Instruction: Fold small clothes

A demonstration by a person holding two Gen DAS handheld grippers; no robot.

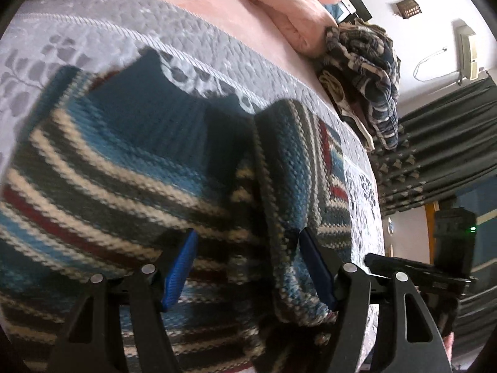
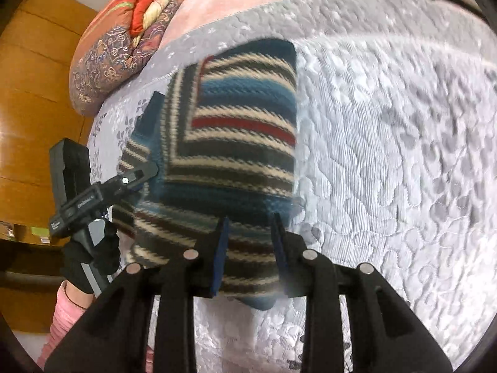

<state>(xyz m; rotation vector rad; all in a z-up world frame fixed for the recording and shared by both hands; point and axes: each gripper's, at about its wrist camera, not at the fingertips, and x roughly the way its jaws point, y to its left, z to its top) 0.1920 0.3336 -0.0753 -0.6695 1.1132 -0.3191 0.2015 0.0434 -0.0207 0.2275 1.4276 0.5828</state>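
Note:
A knitted sweater (image 1: 124,161) with blue, cream, dark and red stripes lies on the grey quilted bedspread (image 1: 93,34). In the left wrist view a raised fold of it (image 1: 285,186) runs up between the blue pads (image 1: 180,273). My left gripper (image 1: 248,233) is open wide over it. In the right wrist view the sweater (image 2: 242,118) looks folded into a rough rectangle. My right gripper (image 2: 251,219) stands open over its near right edge, jaws partly apart. A black-gloved hand (image 2: 90,258) holds the left gripper at the sweater's left edge.
A pink blanket (image 1: 279,0) and a pile of dark patterned clothes (image 1: 366,62) lie at the far side of the bed. Dark curtains (image 1: 450,140) hang beyond. An orange patterned quilt (image 2: 124,40) sits near a wooden wardrobe (image 2: 31,93). Bare bedspread (image 2: 388,155) extends right.

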